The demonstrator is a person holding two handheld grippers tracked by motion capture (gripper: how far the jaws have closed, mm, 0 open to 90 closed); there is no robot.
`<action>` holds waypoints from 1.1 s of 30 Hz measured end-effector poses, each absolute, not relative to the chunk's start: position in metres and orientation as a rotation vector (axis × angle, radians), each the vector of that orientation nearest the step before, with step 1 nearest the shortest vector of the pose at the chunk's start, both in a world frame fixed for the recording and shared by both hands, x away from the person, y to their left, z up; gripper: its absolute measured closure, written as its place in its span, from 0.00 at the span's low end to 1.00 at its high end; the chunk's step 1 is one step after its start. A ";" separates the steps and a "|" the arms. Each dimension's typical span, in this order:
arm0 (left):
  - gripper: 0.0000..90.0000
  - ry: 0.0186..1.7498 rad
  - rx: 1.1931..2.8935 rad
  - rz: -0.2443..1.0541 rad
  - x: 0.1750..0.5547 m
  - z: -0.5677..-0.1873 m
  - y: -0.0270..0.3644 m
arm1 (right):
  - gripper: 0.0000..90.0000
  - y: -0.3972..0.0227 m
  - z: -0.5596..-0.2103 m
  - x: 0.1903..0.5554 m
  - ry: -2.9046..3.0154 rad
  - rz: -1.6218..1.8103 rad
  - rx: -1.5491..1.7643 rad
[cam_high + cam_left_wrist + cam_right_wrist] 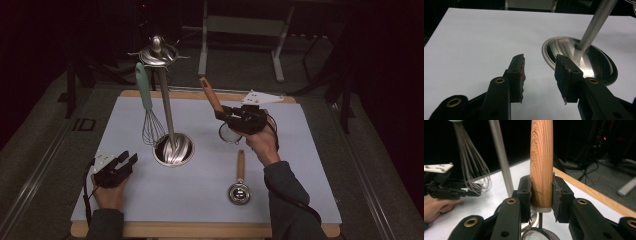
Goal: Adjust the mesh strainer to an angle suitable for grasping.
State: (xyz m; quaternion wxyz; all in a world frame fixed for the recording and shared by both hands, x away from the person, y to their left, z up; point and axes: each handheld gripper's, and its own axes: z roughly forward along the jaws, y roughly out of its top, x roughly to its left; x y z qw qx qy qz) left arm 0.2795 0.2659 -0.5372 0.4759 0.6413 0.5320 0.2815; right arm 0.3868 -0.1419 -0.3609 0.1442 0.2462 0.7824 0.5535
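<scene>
- The right gripper [231,116] has its jaws clamped on the round wooden handle of a small mesh strainer [212,99], held above the white board [210,200] with the handle slanting up and away and the mesh bowl hanging below the jaws.
- The right gripper view shows what the high view cannot: both black pads press flat against the wooden handle [541,162] just above its pale end cap, with the mesh bowl at the bottom edge.
- The left gripper [120,165] rests low near the board's left front; its own view shows the jaws standing apart with bare board between them.
- That view also brings up close the shiny dished steel base of the utensil stand [596,62], just beyond the right jaw.
- From above, the tall steel stand [167,110] rises mid-board, and a whisk with a pale green handle [147,102] hangs from its top.
- A second wooden-handled steel scoop [240,182] lies flat near the front edge.
- Open board lies right of the strainer and between the two hands; the wooden table rim [200,230] borders the front.
</scene>
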 end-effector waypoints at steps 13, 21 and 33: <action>0.67 1.302 1.565 0.689 0.280 -0.537 0.266 | 0.79 -0.141 -0.346 0.382 2.188 1.712 0.609; 0.67 1.301 1.564 0.688 0.279 -0.537 0.266 | 0.79 -0.140 -0.338 0.379 2.170 1.782 0.553; 0.67 1.301 1.567 0.688 0.280 -0.537 0.266 | 0.79 -0.134 -0.331 0.374 2.182 1.810 0.499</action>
